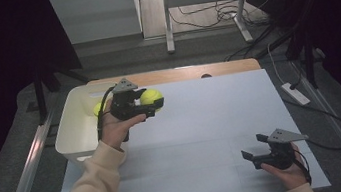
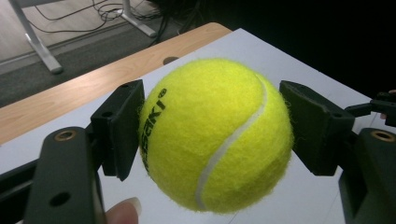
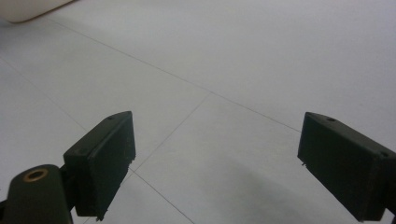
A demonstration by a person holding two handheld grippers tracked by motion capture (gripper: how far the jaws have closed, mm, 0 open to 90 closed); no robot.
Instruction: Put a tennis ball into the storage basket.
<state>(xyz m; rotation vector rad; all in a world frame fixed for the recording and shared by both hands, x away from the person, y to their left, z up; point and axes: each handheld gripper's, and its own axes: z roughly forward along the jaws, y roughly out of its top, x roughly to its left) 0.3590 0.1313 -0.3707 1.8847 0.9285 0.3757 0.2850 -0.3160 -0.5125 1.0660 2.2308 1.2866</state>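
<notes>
High view | left gripper (image 1: 152, 103) clamps tennis ball (image 1: 151, 97) between its jaws, above table's (image 1: 204, 136) far-left part, just right of white bin (image 1: 75, 132) | right gripper (image 1: 254, 151) wide, holding nothing, near right

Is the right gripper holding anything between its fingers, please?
No, the right gripper is open, with only bare white table between its fingers.

Two tennis balls: one (image 1: 151, 97) clamped between gripper jaws above the worktop's left part, a second tennis ball (image 1: 97, 108) partly hidden inside the bin. One white plastic bin (image 1: 73, 130) at the worktop's left edge. Two grippers: left gripper (image 1: 147, 108) and right gripper (image 1: 255, 148). One worktop (image 1: 212, 120), white-topped with a wooden far edge. Two hands, one per gripper.
</notes>
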